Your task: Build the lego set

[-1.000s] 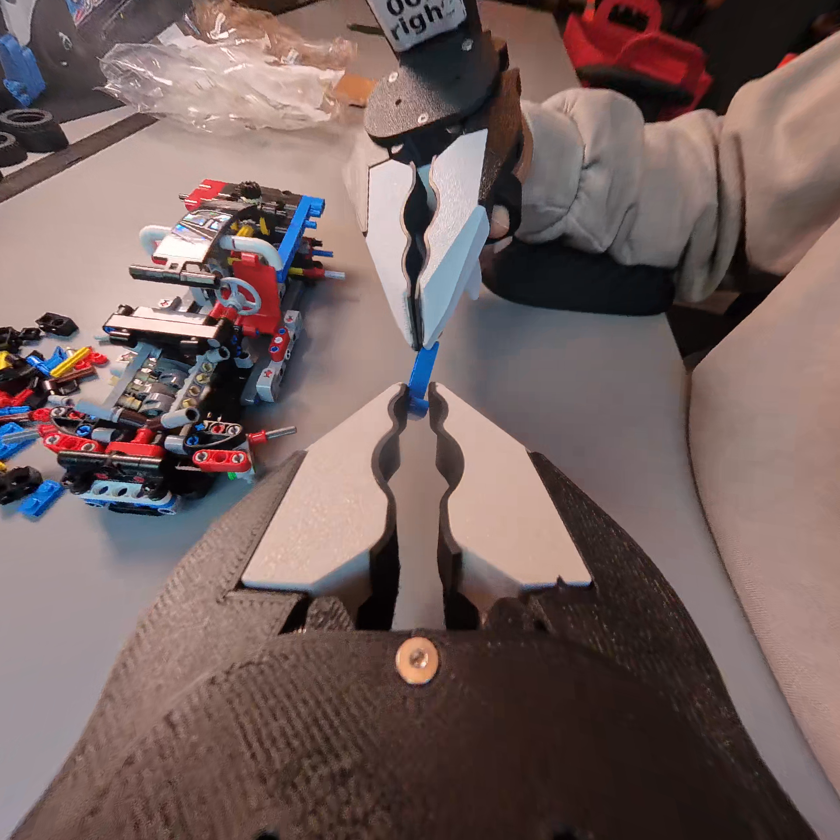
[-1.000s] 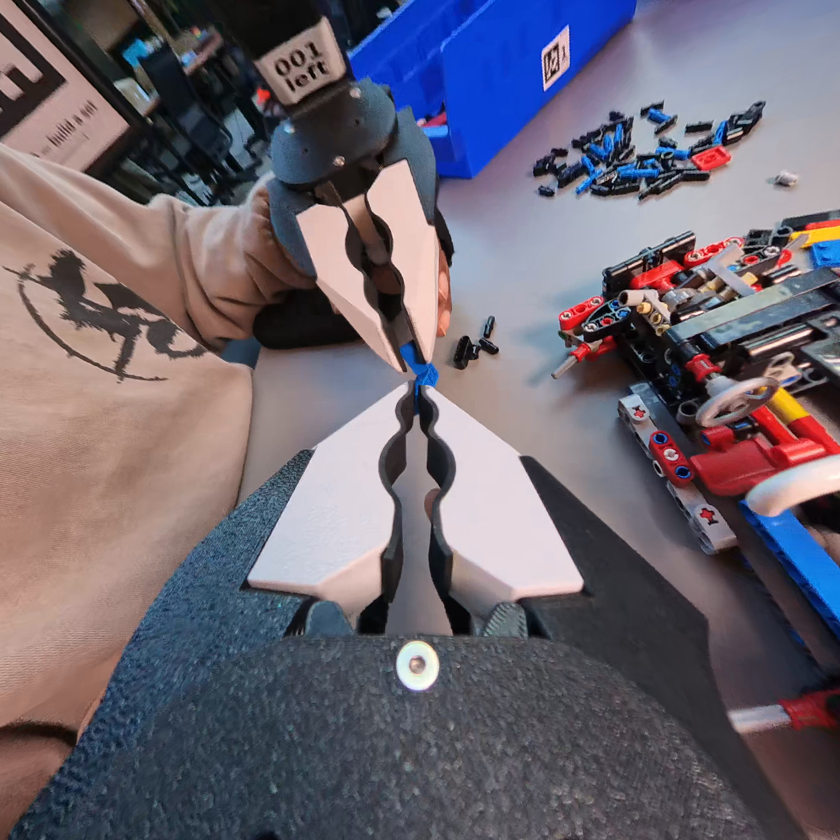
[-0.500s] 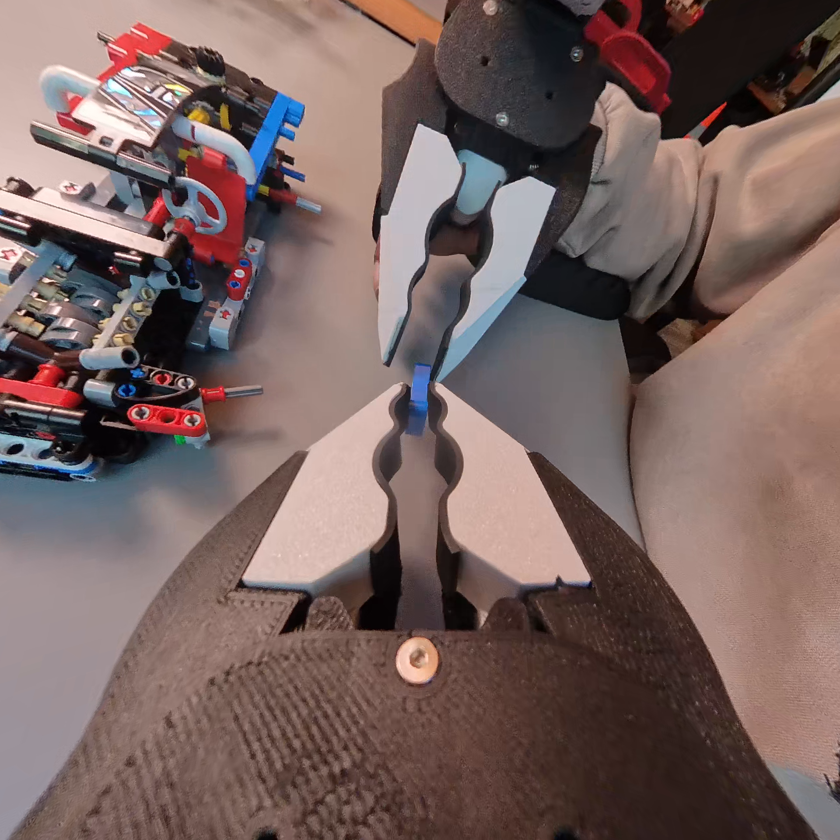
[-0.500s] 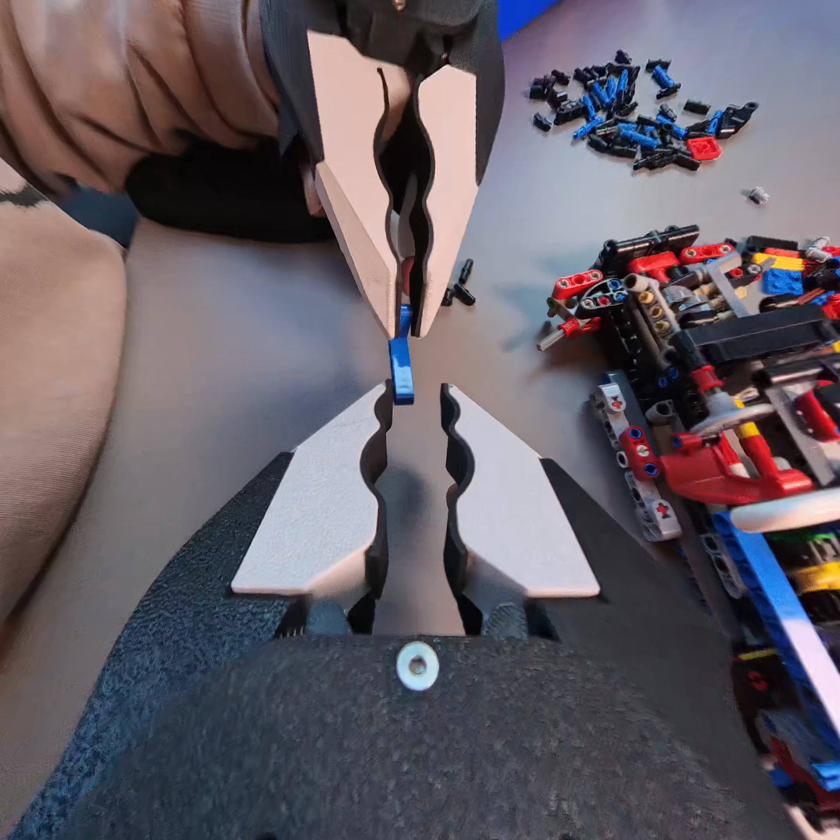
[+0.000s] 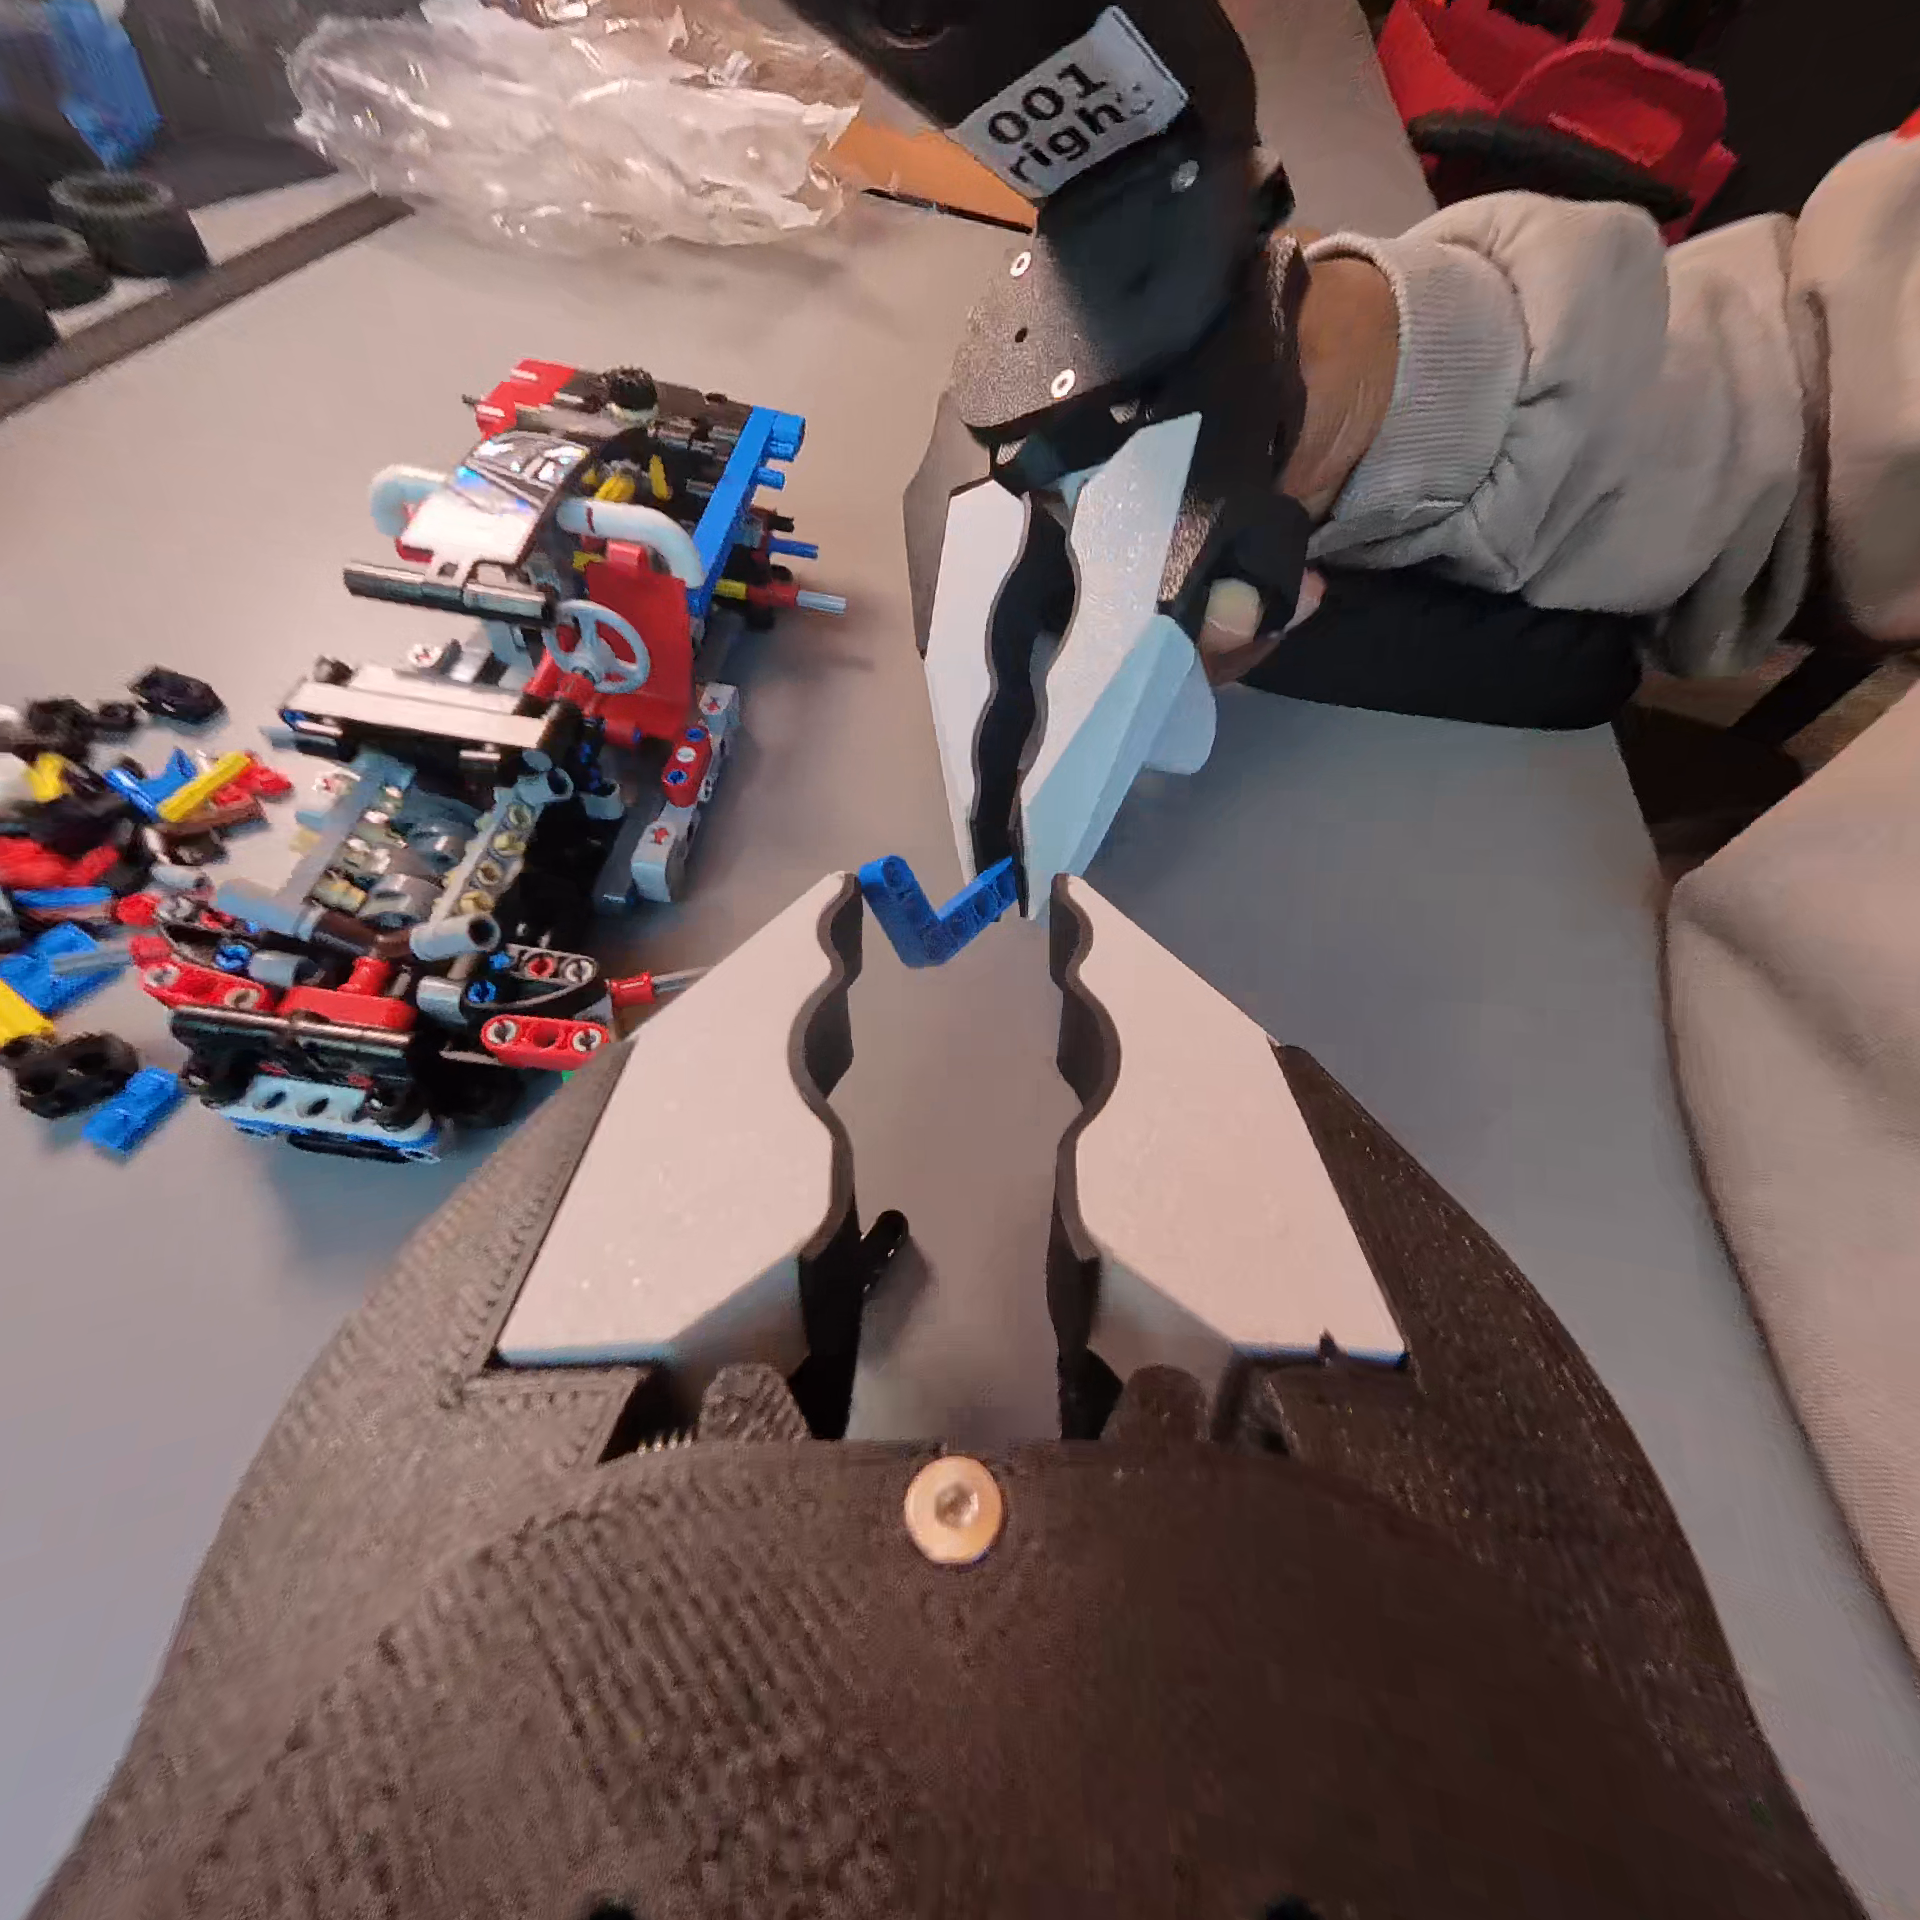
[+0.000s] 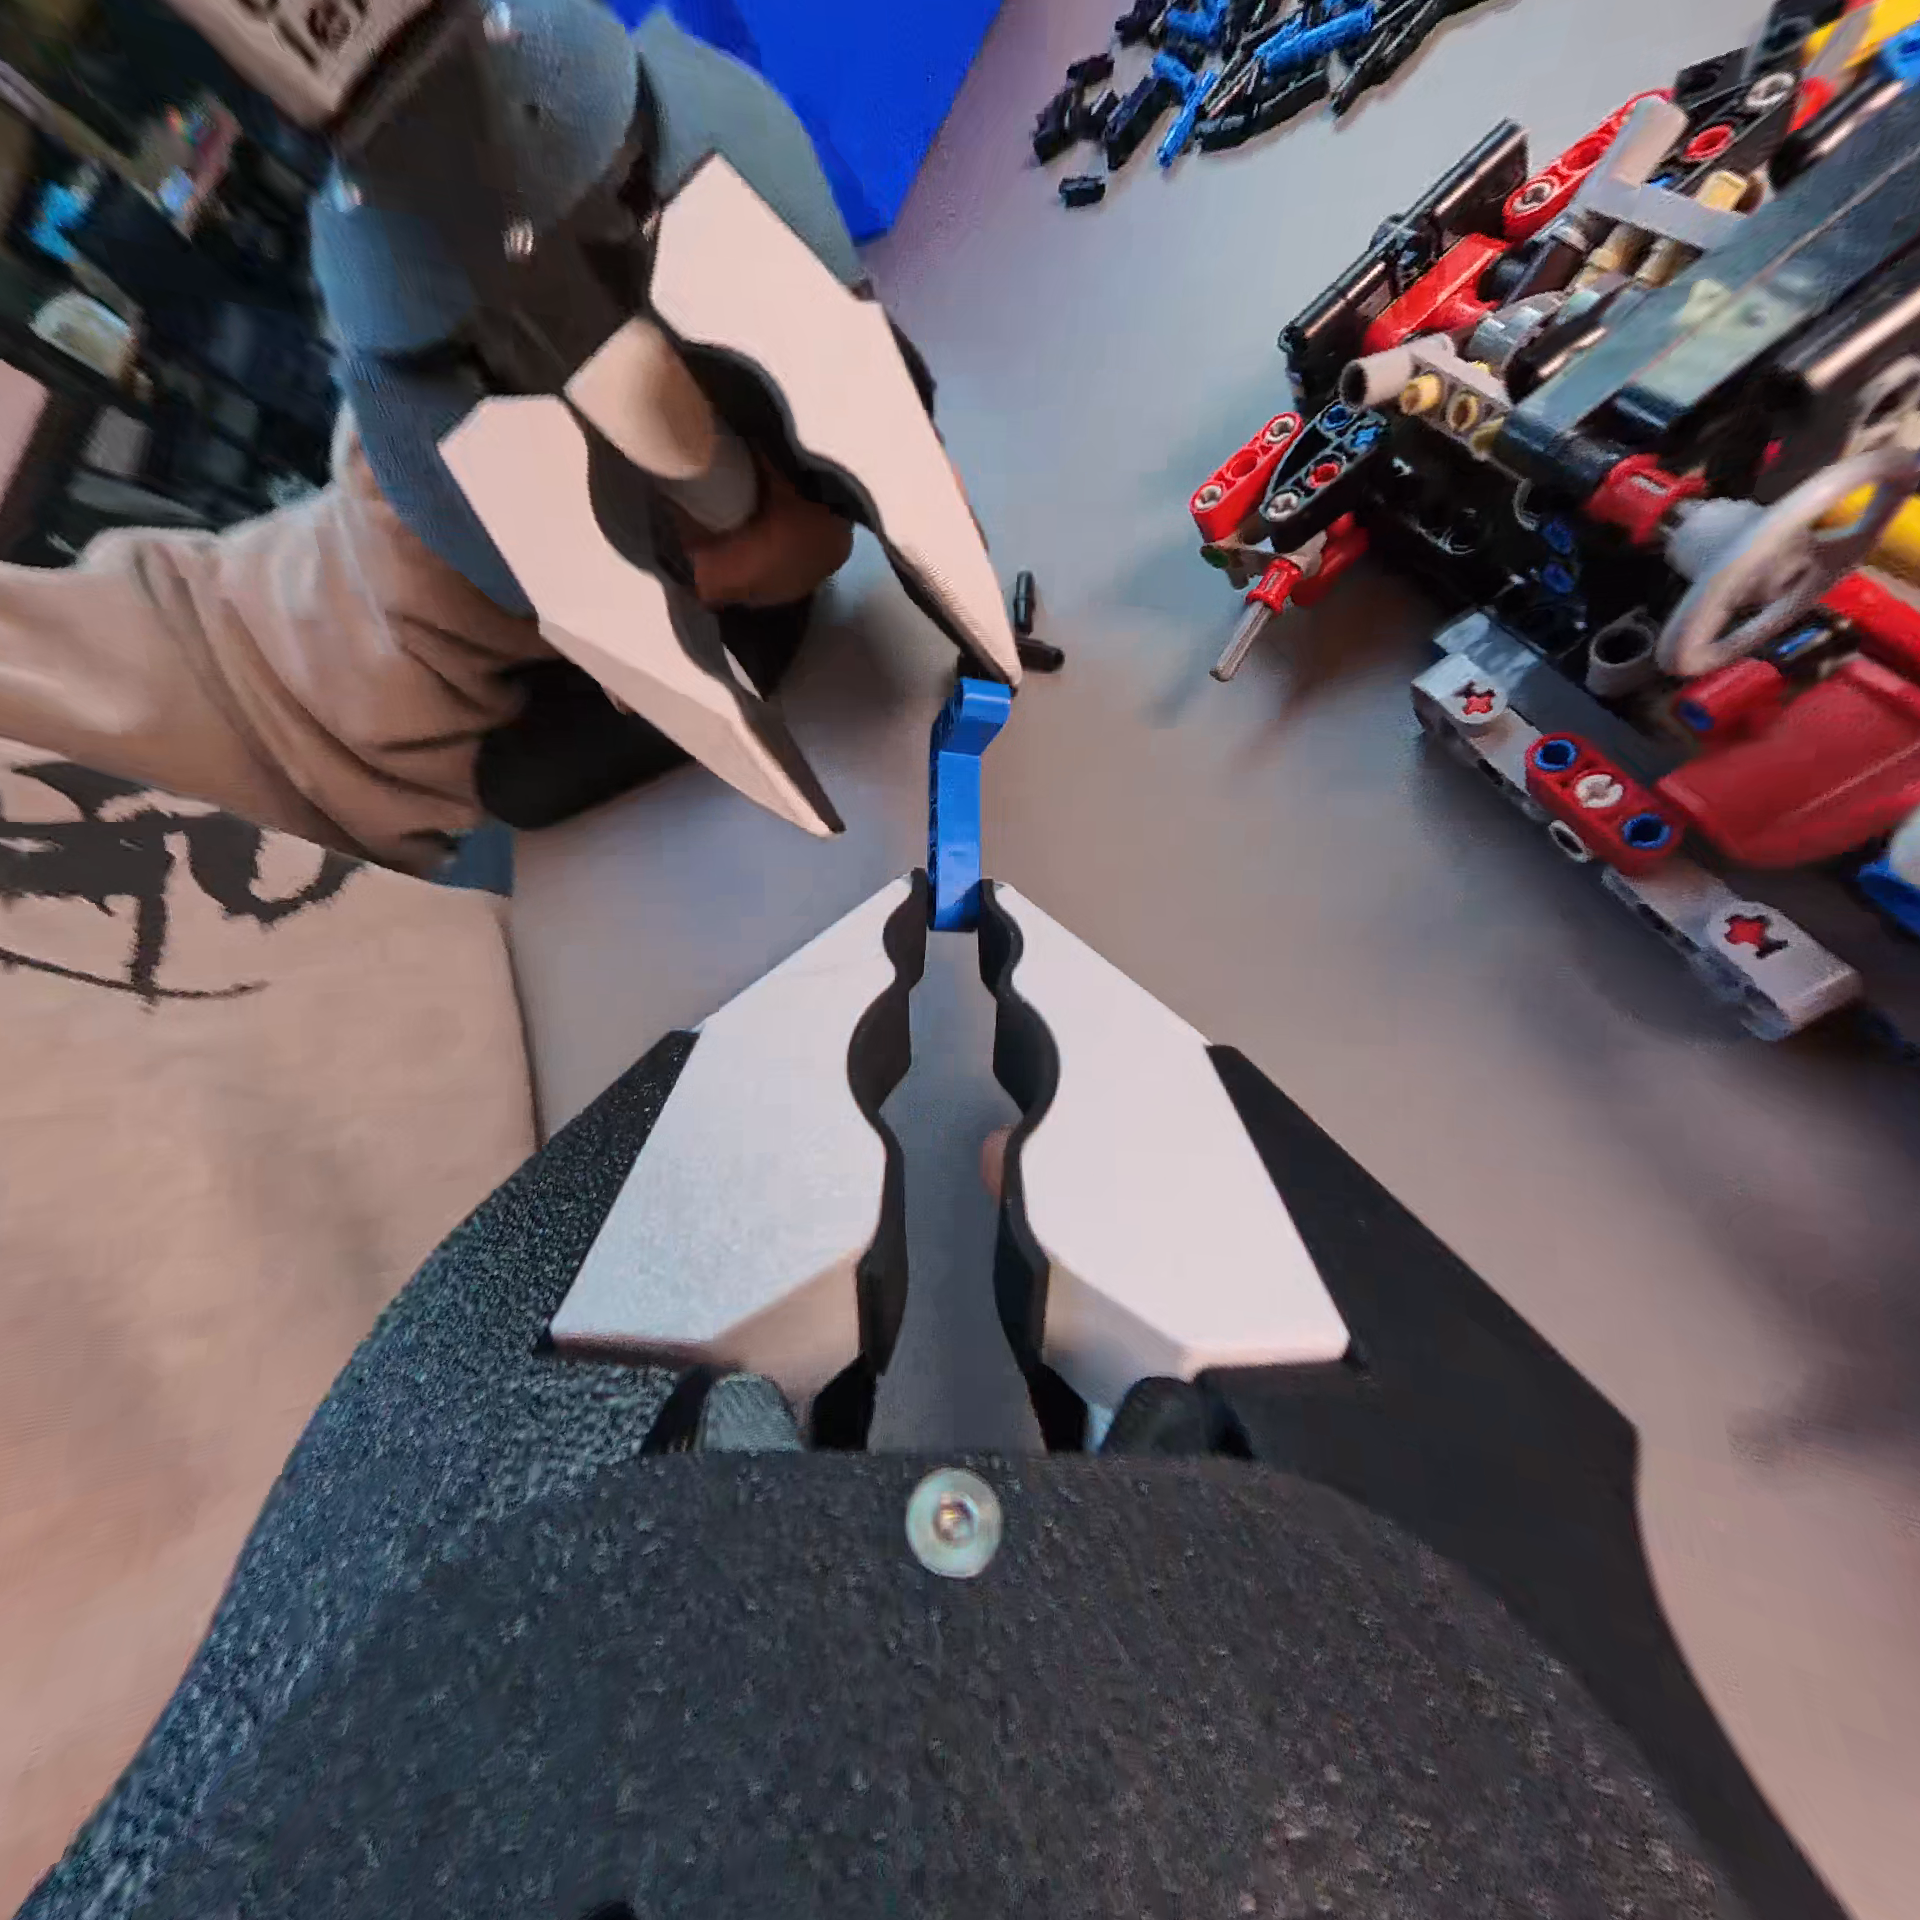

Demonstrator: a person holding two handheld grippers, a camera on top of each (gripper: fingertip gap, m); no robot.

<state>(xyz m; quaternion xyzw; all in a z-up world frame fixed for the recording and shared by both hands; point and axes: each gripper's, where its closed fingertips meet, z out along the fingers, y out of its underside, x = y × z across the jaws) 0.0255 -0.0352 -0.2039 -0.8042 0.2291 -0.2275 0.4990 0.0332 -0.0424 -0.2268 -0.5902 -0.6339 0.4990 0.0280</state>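
A blue L-shaped beam (image 5: 935, 920) hangs over the grey table (image 5: 1351, 935), between the two grippers. My right gripper (image 6: 953, 888) is shut on one end of the blue beam (image 6: 956, 810). It also shows in the left wrist view (image 5: 1003, 883), pointing down. My left gripper (image 5: 954, 888) is open, with the beam's free end against its left fingertip (image 5: 842, 894). In the right wrist view the left gripper (image 6: 914, 748) is open, one fingertip touching the beam's far end. The part-built lego car (image 5: 499, 748) lies on the table to the left; it also shows in the right wrist view (image 6: 1662, 468).
Loose lego parts (image 5: 94, 831) lie left of the car, with another pile (image 6: 1226, 62) farther off. Two black pins (image 6: 1034, 634) lie under the grippers. A plastic bag (image 5: 582, 125), tyres (image 5: 114, 218) and a blue bin (image 6: 862, 94) stand at the back. A person's sleeves are close. Both grippers' tips are close together, under 4 cm apart.
The blue beam has passed from my left gripper to my right. The right gripper opened, then shut on it again; the left gripper has opened and let go.
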